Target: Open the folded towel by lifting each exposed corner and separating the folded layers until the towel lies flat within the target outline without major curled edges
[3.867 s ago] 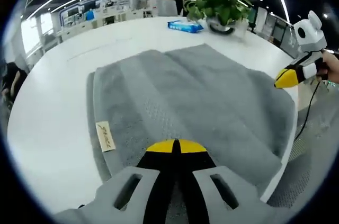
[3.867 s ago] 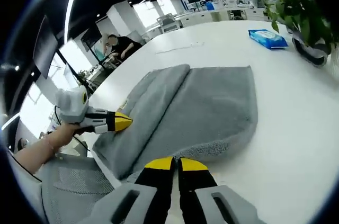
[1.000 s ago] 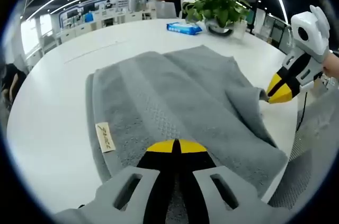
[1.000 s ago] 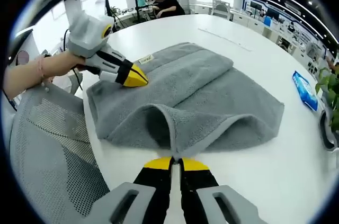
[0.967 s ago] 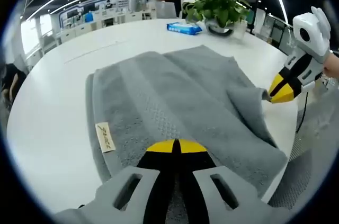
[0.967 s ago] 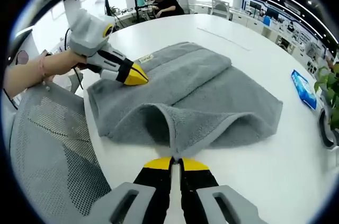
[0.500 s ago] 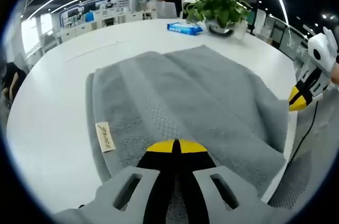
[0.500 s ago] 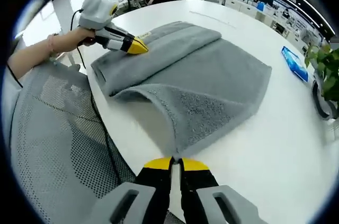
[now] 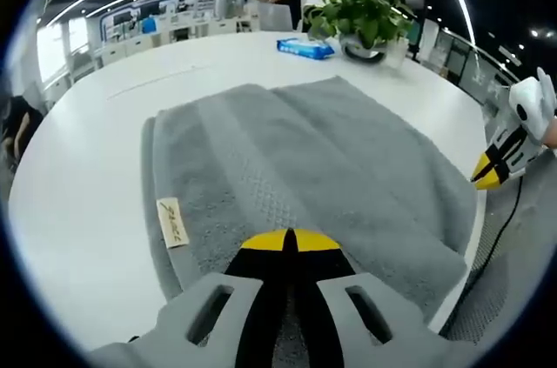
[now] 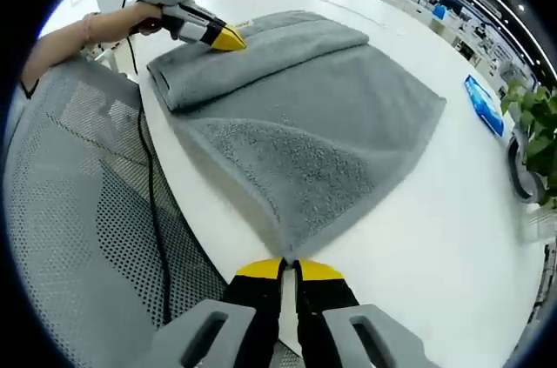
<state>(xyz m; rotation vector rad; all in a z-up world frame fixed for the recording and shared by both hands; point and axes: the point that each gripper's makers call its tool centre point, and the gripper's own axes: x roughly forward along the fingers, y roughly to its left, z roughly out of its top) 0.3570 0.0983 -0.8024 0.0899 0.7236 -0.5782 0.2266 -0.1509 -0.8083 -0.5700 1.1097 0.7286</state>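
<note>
Lying half-unfolded, grey towel (image 10: 305,116) has one corner pinched by right claw (image 10: 288,270).

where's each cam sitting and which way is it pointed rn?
Left gripper view: rides the left gripper, low over the gray towel, facing across the white table toward the plant; right gripper at the right edge.
Right gripper view: rides the right gripper, shut on a pulled-out towel corner, looking down the towel; left gripper and the holding hand show.
Shared: towel, table, plant, blue packet.
</note>
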